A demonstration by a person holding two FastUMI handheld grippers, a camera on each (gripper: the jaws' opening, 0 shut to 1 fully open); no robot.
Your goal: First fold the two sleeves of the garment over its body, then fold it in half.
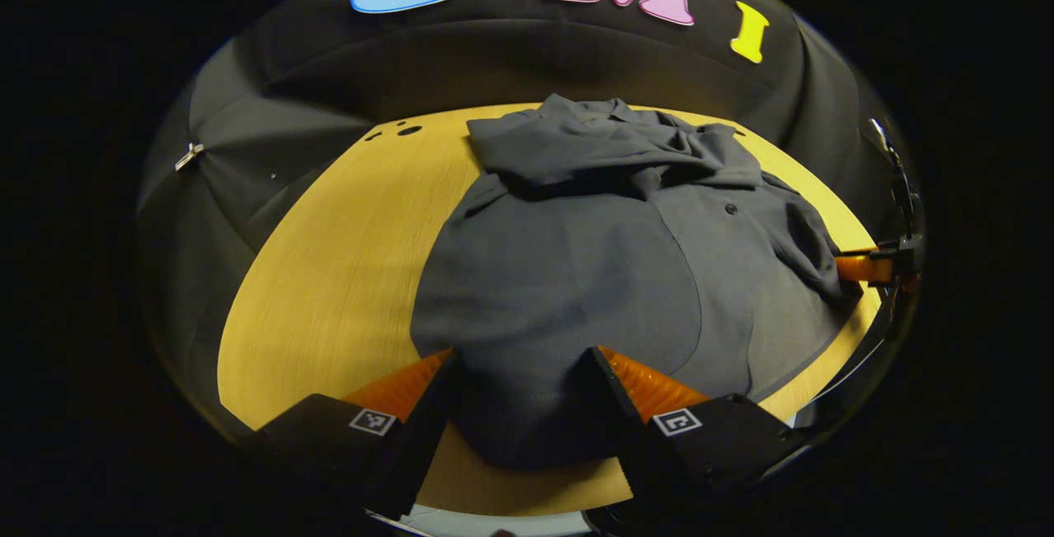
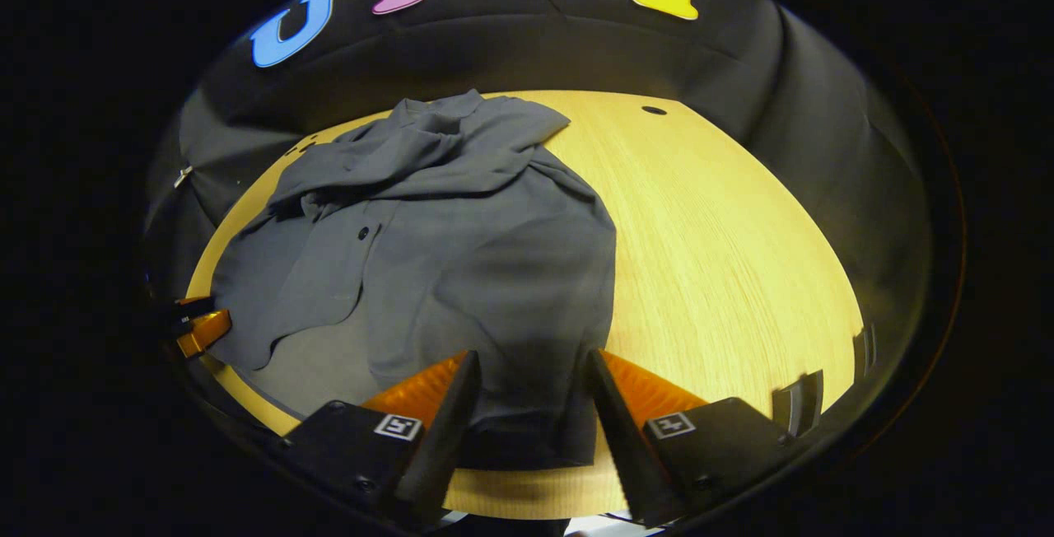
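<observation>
I see the grey shirt (image 1: pixel 576 273) lying on the counter (image 1: pixel 329 273) ahead of both grippers, its hem between their fingers. Both sleeves (image 2: pixel 445 150) lie folded across the chest at the far end, so I judge only the fold in half is left. The left gripper (image 1: pixel 523 372) and right gripper (image 2: pixel 531 372) are spread, pinching nothing.

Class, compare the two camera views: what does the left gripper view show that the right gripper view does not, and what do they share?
Left gripper view alone: a cluster of small dark holes in the table's far left part, and the right gripper at the shirt's right edge. Right gripper view alone: a broad bare stretch of table with one hole. Shared: the grey shirt, sleeves folded across its top, hem between open gripper fingers.
</observation>
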